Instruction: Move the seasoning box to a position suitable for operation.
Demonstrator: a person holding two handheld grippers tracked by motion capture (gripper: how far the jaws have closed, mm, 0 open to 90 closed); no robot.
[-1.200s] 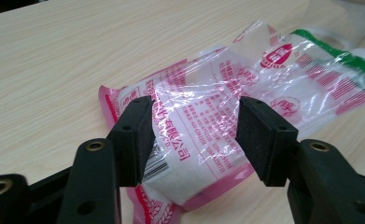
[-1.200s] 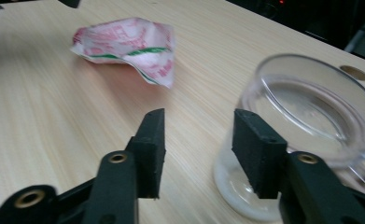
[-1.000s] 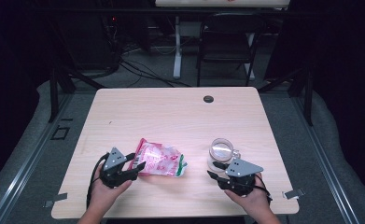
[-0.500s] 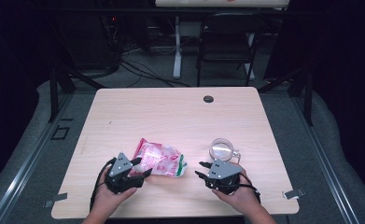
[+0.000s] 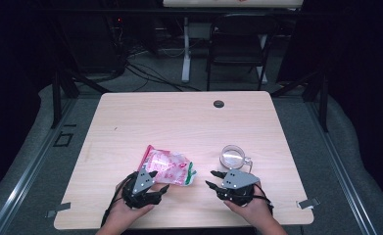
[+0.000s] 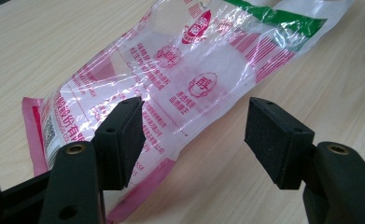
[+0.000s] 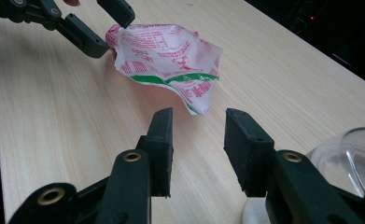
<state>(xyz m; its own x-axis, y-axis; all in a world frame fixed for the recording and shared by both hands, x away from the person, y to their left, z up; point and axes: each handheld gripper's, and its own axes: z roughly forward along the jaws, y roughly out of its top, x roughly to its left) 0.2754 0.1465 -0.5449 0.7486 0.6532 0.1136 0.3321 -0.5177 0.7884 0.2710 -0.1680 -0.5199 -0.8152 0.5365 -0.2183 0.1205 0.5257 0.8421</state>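
A clear plastic bag (image 5: 169,166) with pink print and a green stripe lies crumpled on the wooden table (image 5: 179,122). My left gripper (image 5: 158,180) is at the bag's near left end. In the left gripper view its jaws (image 6: 196,123) straddle the bag (image 6: 194,56) near its pink edge; they have just been opening and the pads stand clear of the film. My right gripper (image 5: 211,178) is open and empty, pointing at the bag's green end (image 7: 166,51) from a short way off. The left gripper (image 7: 110,30) shows beyond the bag there.
A small clear glass cup (image 5: 232,155) with a handle stands just behind my right gripper, and its rim (image 7: 353,154) is close at that gripper's right. A dark round cap (image 5: 219,104) is set in the table's far side. A chair (image 5: 238,44) stands beyond.
My left gripper slid right and toward the near edge along the bag, its jaws spreading wider. My right gripper moved left, from beside the cup toward the bag.
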